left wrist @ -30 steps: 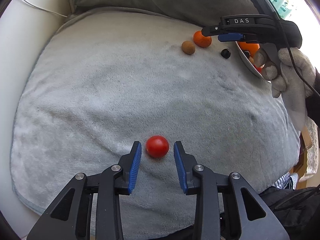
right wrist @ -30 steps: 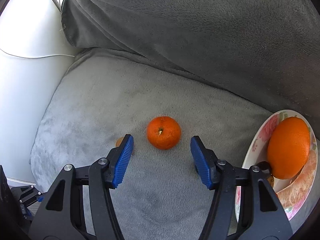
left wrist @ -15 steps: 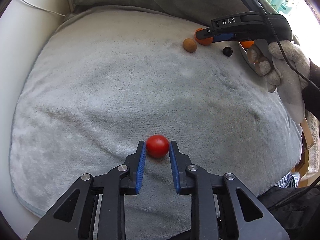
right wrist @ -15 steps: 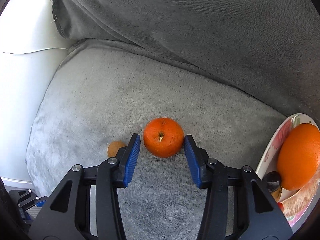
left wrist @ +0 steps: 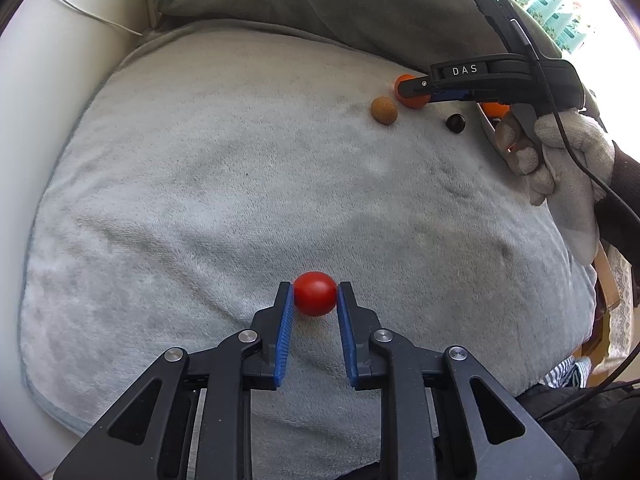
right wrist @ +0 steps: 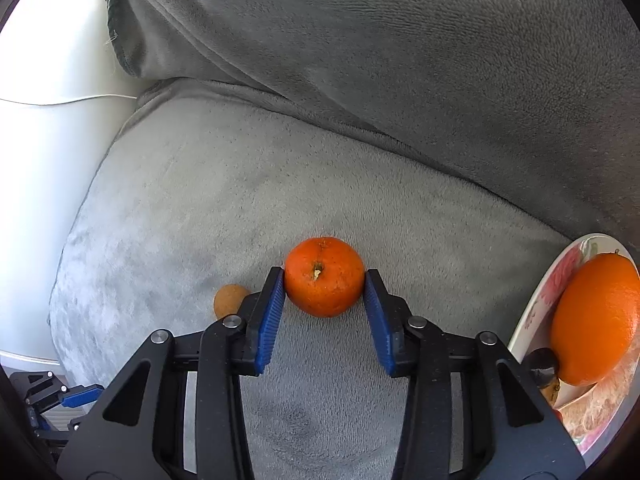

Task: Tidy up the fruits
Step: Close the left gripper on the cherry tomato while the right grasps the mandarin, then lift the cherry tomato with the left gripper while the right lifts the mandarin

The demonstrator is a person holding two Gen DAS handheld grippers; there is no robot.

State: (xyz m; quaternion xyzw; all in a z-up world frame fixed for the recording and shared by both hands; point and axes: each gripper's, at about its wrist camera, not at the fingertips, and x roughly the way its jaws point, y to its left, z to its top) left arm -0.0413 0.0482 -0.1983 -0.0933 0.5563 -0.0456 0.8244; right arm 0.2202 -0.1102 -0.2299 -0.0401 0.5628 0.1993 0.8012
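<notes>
1. Left gripper (left wrist: 315,295) is clamped on the cherry tomato (left wrist: 315,293): both blue pads touch its sides at lower centre of the left wrist view, and the fruit rests on the grey cushion (left wrist: 224,184).
2. Right gripper (right wrist: 324,288) has just been closing; its pads now press the flanks of the mandarin (right wrist: 324,276), centre of the right wrist view, stem facing the camera. I read that as a grasp too.
3. Both fruits are still down on the fabric, so I judge the step as grip made, lift not yet done.
4. How I'd do it well: lift straight up first, no dragging. The plush will snag and roll a round fruit out of the pads.
5. Tomato sits at the very fingertips, not deep. Light squeeze only, since the skin looks soft; raise slowly and watch for slip.
6. Mandarin is wider and firmer, held near its widest part. Lower risk.
7. Destination, as I judge it, is the floral plate (right wrist: 532,320) at the right edge of the right wrist view, already carrying a large orange (right wrist: 596,320).
8. Clear of the mandarin: small brown fruit (right wrist: 228,300) just beside the right gripper's left finger, partly hidden by it. Don't knock it.
9. Upper right of the left view: dark round fruit (left wrist: 455,123) lies loose, near the gloved hand (left wrist: 560,156).
</notes>
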